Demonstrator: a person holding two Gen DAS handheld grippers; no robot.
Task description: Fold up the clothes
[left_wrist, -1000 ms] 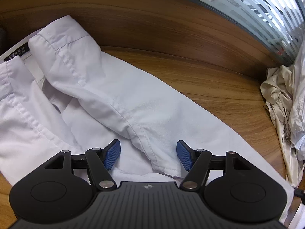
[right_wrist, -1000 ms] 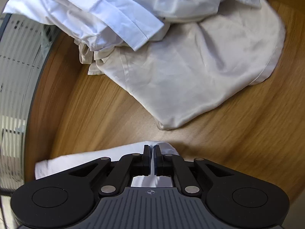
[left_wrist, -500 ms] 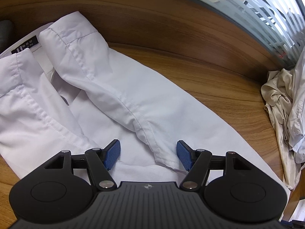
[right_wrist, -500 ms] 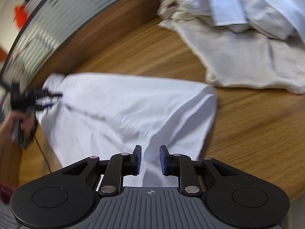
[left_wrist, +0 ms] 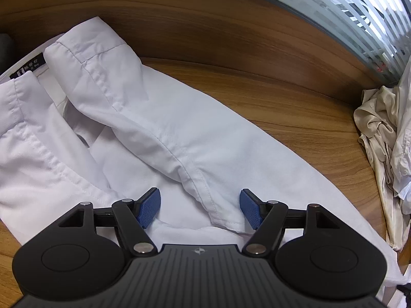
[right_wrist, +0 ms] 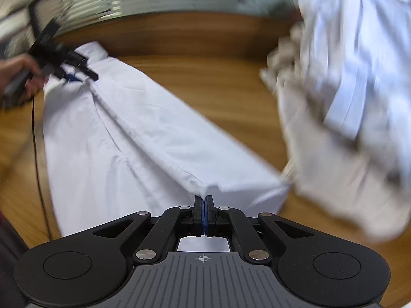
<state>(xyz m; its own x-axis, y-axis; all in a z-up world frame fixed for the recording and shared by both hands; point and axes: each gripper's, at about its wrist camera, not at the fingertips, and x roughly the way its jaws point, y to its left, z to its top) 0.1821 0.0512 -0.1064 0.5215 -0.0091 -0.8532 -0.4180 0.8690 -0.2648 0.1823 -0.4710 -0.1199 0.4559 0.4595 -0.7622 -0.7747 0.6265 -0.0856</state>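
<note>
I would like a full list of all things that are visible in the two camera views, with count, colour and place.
White shirt: one, white, spread on the table, collar and black label at the far left in the left wrist view.
Pile of clothes: one heap, cream and pale white pieces, on the table at the right; blurred, so I cannot count the pieces.
Table: one, brown wood, under everything.
Glass wall with stripes: one, grey-white, behind the table.
Cable: one, dark, at the left edge of the right wrist view.
Left hand-held gripper: one, black with blue pads, open over the shirt's folded sleeve.
Right hand-held gripper: one, black, shut on the shirt's edge.
Hand: one, holding the left hand-held gripper.
</note>
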